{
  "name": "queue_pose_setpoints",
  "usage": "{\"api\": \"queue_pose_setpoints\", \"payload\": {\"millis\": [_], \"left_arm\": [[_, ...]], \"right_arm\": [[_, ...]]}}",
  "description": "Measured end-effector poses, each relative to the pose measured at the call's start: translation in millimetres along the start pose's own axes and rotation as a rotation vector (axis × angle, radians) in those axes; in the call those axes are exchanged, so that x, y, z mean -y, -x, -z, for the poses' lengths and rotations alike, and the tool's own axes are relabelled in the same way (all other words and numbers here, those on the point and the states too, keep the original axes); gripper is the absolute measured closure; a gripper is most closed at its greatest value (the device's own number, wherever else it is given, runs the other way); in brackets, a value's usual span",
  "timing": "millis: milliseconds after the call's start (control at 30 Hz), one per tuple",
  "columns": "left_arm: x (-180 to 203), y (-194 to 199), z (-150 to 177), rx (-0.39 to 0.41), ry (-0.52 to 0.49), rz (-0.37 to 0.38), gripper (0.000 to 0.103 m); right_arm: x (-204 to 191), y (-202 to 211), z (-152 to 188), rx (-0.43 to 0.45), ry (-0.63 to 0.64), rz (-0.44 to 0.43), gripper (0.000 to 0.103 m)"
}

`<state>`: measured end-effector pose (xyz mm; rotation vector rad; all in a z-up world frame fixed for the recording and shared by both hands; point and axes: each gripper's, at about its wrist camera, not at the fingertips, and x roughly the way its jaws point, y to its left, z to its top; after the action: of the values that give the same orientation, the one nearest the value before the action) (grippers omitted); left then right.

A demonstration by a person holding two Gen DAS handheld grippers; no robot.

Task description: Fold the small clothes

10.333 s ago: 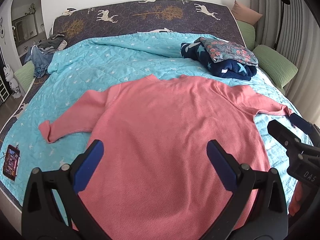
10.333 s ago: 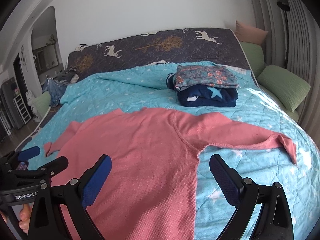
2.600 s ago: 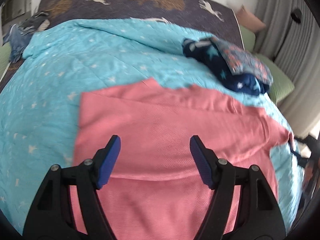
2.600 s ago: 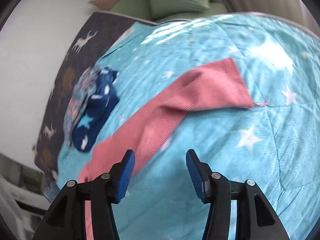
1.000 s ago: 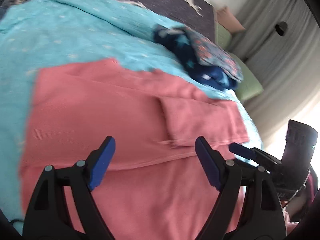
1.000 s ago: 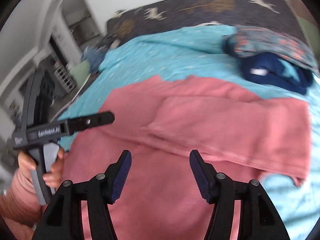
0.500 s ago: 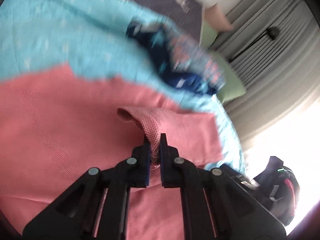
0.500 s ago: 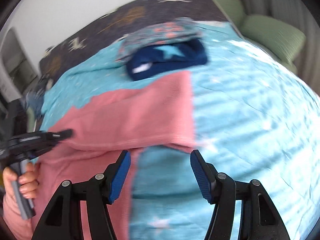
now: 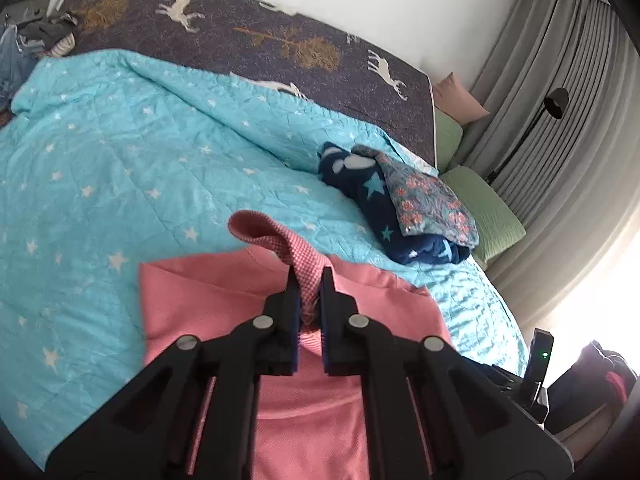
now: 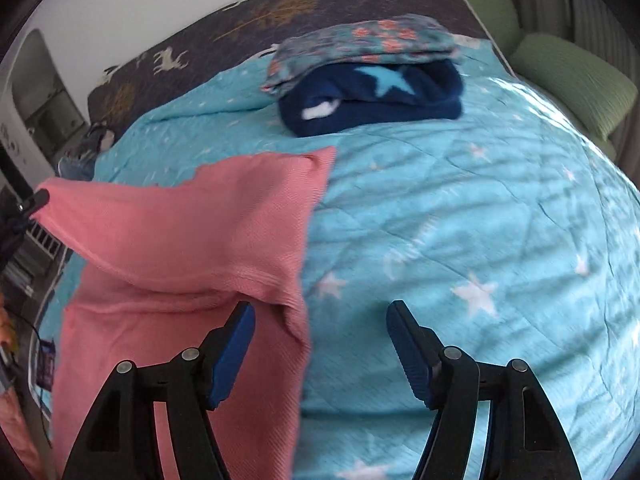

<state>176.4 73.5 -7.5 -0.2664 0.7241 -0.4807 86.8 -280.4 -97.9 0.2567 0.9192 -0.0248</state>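
Left fingers pinching pink top to lift its fold; right gripper opening, empty, probably seeking the hem.

We cannot see the bottom of the pink top behind the black fingers, and the clothes heap is too small.
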Motion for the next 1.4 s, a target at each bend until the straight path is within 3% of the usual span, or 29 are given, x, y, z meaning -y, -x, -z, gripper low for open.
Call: {"api": "queue_pose_setpoints", "payload": {"millis": [100, 233, 333, 467, 533, 567, 633, 700, 867, 933, 1033, 1133, 1167, 1233, 1267, 1300, 1333, 1400], "left_arm": [[-11.4, 7.1, -4.7, 0.021, -0.009, -0.044, 0.094], [-36.6, 13.1, 4.8, 0.013, -0.005, -0.090, 0.094], [-59.9, 4.7, 25.1, -0.028, 0.012, -0.141, 0.092], [-88.3, -27.0, 60.0, -0.179, 0.022, -0.265, 0.088], [-95.9, -31.8, 70.2, -0.207, 0.045, -0.292, 0.075], [-97.9, -29.9, 71.6, -0.198, 0.057, -0.290, 0.071], [-97.9, -23.7, 68.5, -0.177, 0.065, -0.274, 0.050], [-94.7, -20.0, 62.4, -0.159, 0.052, -0.269, 0.039], [-98.4, -36.6, 42.9, -0.173, 0.054, -0.223, 0.026], [-104.4, -57.9, 34.2, -0.209, 0.051, -0.241, 0.026], [-116.9, -86.7, 24.5, -0.252, 0.053, -0.269, 0.026], [-128.2, -102.2, 18.7, -0.257, 0.105, -0.196, 0.028], [-127.8, -103.8, 17.5, -0.244, 0.099, -0.179, 0.035], [-125.7, -108.3, 17.9, -0.256, 0.080, -0.125, 0.092], [-125.2, -111.9, 20.1, -0.281, 0.090, -0.095, 0.092], [-122.2, -110.4, 20.4, -0.269, 0.079, -0.105, 0.092], [-117.6, -108.1, 20.3, -0.255, 0.047, -0.116, 0.093], [-103.9, -95.9, 15.2, -0.200, -0.016, -0.128, 0.093]], "right_arm": [[-3.0, -6.3, -4.2, -0.012, -0.004, 0.036, 0.033], [5.0, 3.5, -2.6, -0.005, -0.028, -0.012, 0.033], [12.4, 7.2, -0.1, -0.007, -0.026, -0.007, 0.033], [18.5, 13.4, 2.1, -0.012, -0.045, -0.027, 0.033], [17.7, 17.9, 0.2, -0.004, -0.050, -0.040, 0.033], [16.0, 20.7, -1.4, 0.004, -0.048, -0.043, 0.033], [11.4, 24.4, -5.1, 0.016, -0.032, -0.054, 0.033], [7.4, 23.8, -11.5, 0.016, -0.021, -0.074, 0.032], [15.8, 6.8, -40.8, -0.007, -0.099, -0.171, 0.030], [21.0, -7.5, -57.8, -0.037, -0.138, -0.235, 0.027], [21.0, -35.9, -81.2, -0.081, -0.140, -0.261, 0.026], [17.9, -67.1, -99.4, -0.142, -0.138, -0.295, 0.026], [17.3, -77.2, -103.4, -0.160, -0.150, -0.323, 0.026], [14.2, -91.2, -106.2, -0.183, -0.157, -0.376, 0.027], [10.4, -97.5, -105.8, -0.191, -0.147, -0.406, 0.032], [4.3, -103.2, -104.2, -0.206, -0.125, -0.428, 0.074], [-0.7, -109.0, -102.4, -0.234, -0.114, -0.425, 0.095], [-9.5, -105.8, -103.0, -0.203, -0.092, -0.389, 0.096]]}}
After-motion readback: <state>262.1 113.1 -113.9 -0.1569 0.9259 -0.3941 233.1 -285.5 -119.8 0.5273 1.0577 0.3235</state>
